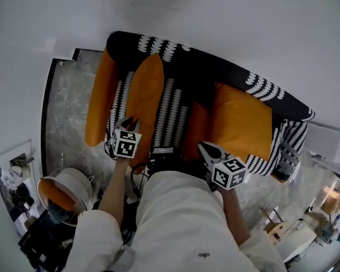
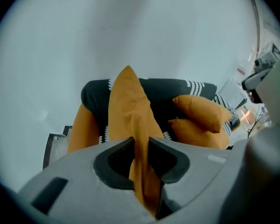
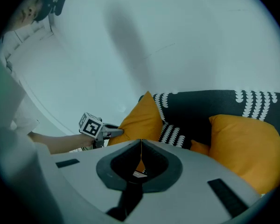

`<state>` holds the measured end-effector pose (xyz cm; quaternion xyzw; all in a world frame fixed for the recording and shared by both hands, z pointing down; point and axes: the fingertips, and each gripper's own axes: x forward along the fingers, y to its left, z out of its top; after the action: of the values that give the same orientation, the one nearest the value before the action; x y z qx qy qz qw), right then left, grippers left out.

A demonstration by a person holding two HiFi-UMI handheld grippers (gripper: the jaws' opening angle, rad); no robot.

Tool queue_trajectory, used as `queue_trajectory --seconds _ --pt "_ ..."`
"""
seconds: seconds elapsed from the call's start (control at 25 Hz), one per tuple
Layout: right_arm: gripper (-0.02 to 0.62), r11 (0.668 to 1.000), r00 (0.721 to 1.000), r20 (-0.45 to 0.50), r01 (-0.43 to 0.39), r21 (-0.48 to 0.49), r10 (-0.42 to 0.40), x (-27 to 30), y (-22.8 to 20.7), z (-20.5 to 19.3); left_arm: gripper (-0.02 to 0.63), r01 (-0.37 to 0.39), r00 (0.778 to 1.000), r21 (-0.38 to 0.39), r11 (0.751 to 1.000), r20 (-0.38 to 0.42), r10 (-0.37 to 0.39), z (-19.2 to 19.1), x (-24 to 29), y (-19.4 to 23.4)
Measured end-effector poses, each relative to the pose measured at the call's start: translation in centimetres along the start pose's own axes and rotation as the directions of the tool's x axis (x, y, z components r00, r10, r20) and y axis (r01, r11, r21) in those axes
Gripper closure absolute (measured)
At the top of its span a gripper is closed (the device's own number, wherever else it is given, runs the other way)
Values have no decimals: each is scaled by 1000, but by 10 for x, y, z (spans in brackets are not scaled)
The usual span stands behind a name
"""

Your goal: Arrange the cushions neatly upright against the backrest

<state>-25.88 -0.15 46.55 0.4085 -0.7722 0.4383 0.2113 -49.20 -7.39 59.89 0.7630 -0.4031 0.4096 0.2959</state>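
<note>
Left gripper (image 1: 129,122) pinches the near edge of the orange cushion (image 1: 146,92), which stands edge-on across the seat, not flat against the backrest (image 1: 215,67). Right gripper (image 1: 207,149) is pressed together, empty. Swing it square, then lean it back gently.

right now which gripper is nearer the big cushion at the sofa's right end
Right. The right gripper hovers just in front of the big cushion; the left gripper is farther left, clamped on the tall cushion.
</note>
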Motion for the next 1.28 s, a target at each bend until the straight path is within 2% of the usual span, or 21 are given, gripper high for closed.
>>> queue_trajectory --seconds 0.08,0.16,0.32,0.44,0.56,0.64,0.72,0.8,0.92,1.04,1.12,1.16,1.28 --pt "586 1000 1000 -11 -5 -10 5 1 3 -1 518 40 998 -25 999 56 -39 2 -11 13" --pt "586 1000 1000 -22 -8 -19 7 3 4 -1 520 74 992 -18 997 105 -72 -4 -10 26" --pt "586 999 999 -37 -10 -30 9 4 6 0 526 85 987 15 996 132 -86 -16 -2 61" --pt "586 1000 999 -48 -4 -27 3 5 5 -2 530 112 987 117 987 98 -123 -11 -3 70" --pt "586 1000 999 -51 1 -26 -2 5 5 0 540 159 983 243 957 56 -177 -6 -3 56" --pt "586 1000 999 -48 -1 -27 0 6 7 2 548 187 977 287 939 47 -209 -2 -3 42" --pt "586 1000 999 -48 -5 -25 4 7 8 4 554 208 971 297 932 55 -234 6 -6 29" --pt "586 1000 999 -54 -8 -24 6 7 8 3 559 222 967 273 936 64 -248 12 -9 26" --pt "586 1000 998 -63 -7 -22 6 9 7 0 560 221 970 216 951 49 -237 4 -3 45" --pt "586 1000 997 -72 -8 -16 7 10 5 -4 565 199 975 75 977 82 -204 -5 -3 79" --pt "586 1000 997 -77 -8 -14 7 10 4 -5 566 153 982 -31 988 118 -148 -10 -7 107" --pt "586 1000 997 -79 -9 -14 8 11 5 -6 565 122 986 -58 991 122 -114 -13 -9 121" --pt "586 1000 996 -88 -13 -20 11 12 8 -7 565 31 995 -63 998 97 -25 -20 -11 155"
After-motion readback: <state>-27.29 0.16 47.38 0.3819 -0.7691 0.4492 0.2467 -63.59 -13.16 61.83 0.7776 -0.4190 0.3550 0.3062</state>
